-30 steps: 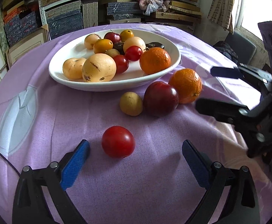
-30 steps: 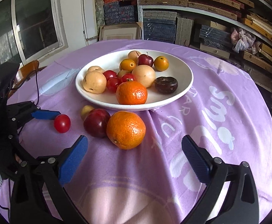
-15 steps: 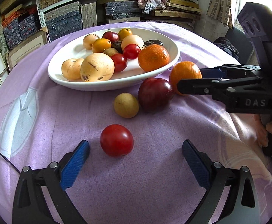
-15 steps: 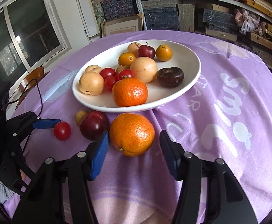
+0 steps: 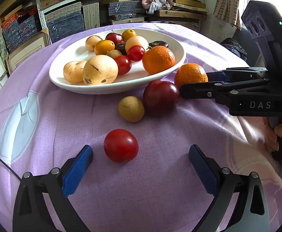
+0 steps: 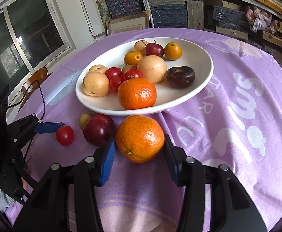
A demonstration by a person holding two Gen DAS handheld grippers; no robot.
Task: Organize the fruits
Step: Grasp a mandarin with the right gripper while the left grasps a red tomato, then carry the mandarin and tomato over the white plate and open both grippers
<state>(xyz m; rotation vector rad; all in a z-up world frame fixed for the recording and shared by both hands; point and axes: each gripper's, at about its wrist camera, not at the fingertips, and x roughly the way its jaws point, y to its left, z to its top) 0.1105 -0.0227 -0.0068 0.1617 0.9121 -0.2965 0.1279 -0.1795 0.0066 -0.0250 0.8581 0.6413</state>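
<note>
We clamp right gripper pads on orange, on cloth just beside plate, ready to lift in. Left gripper wide open, empty, straddling tomato for next pick.

"DAS" on right tool, "Sm" on tablecloth

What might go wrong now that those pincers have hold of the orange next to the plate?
The right gripper is clamped on the loose orange, which sits beside the dark plum; lifting it may nudge the plum and set it rolling across the cloth. The white plate is crowded near its front rim, so a dropped orange might knock the orange already there. The left gripper is open around the red tomato; closing carelessly might push it away.
</note>
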